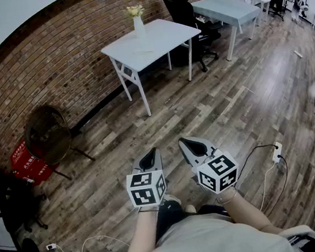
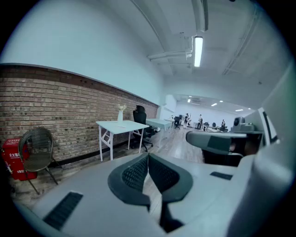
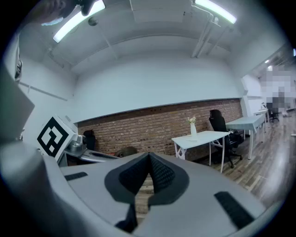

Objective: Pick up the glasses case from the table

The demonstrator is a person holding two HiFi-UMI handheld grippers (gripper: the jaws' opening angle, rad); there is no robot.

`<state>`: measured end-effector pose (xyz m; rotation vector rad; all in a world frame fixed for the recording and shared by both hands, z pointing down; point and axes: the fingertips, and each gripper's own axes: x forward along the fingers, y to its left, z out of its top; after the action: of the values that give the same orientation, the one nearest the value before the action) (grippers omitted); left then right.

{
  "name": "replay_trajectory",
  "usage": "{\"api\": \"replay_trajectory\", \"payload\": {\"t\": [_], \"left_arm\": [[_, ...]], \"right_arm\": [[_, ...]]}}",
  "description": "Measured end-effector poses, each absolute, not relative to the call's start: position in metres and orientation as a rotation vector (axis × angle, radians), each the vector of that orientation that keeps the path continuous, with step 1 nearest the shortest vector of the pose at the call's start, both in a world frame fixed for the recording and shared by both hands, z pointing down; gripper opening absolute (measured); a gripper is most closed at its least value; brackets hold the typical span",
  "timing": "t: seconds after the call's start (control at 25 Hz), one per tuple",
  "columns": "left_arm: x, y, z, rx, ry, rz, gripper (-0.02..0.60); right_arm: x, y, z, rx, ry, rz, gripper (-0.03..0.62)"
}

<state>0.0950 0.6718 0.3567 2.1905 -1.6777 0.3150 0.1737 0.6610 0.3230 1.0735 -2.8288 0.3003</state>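
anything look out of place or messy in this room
Nothing spilled or broken. The only untidy bits are on the floor: a power strip with its dark cable looping loose at the right, and a white plug with its lead trailing at the lower left. The vase stands upright on the white table.

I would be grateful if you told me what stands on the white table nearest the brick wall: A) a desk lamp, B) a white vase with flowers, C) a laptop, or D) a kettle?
B: the head view shows a white vase holding pale flowers, upright on the white table at the edge nearest the wall.
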Motion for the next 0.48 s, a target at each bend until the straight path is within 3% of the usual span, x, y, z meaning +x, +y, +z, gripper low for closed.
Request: {"api": "replay_trajectory", "payload": {"t": [0.48], "left_arm": [[0.104,0.661,0.365,2.179,-1.664,0.312,0.008]], "right_arm": [[0.185,0.644,0.331,1.11,-2.792,0.304,-0.002]]}}
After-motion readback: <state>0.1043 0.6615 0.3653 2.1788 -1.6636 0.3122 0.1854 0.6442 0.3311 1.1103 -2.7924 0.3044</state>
